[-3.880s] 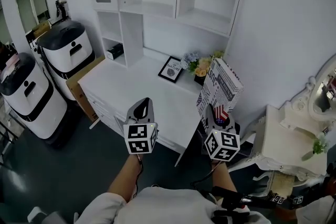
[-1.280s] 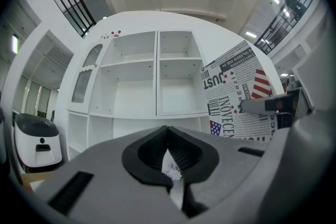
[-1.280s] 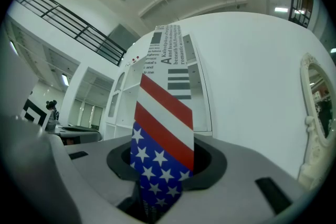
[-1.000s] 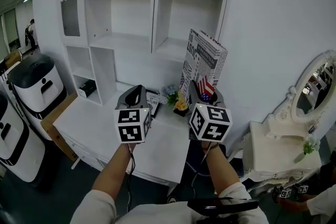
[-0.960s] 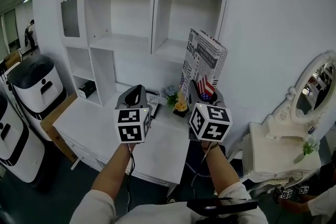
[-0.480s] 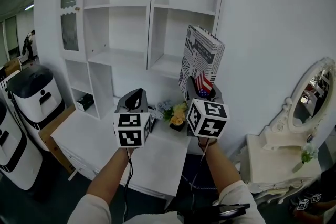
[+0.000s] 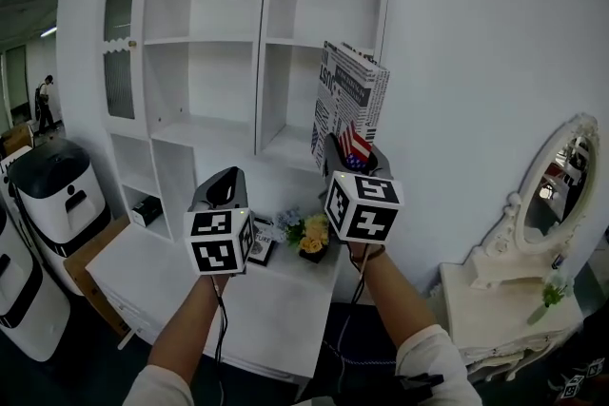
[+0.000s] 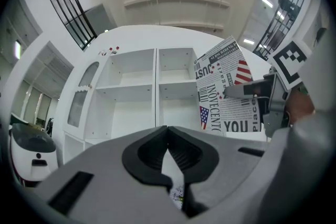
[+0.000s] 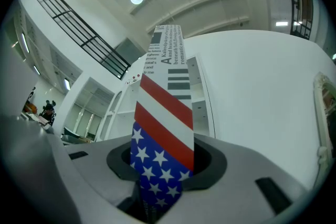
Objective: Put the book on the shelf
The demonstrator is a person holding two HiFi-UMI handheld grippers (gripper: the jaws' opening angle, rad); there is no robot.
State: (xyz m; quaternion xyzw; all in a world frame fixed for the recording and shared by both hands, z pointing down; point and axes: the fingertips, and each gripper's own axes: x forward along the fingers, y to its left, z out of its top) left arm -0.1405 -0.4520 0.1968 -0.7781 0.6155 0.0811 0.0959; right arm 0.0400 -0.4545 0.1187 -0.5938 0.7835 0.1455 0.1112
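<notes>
The white shelf unit (image 7: 263, 33) fills the upper left and centre of your head view. Its two open columns of bays face you, with plain wall (image 7: 476, 62) to their right. The desk (image 7: 276, 328) runs below, at lower centre. One book (image 7: 347, 95), newsprint-covered with a flag, stands upright in the air at centre, before the right column's right edge. Your right tongs (image 7: 350, 152) clamp its lower end, forearm reaching up. Your left tongs (image 7: 226, 181), lower left of the book, are closed on nothing, tips touching. One flower bunch (image 7: 306, 233) sits on the desk between your arms.
</notes>
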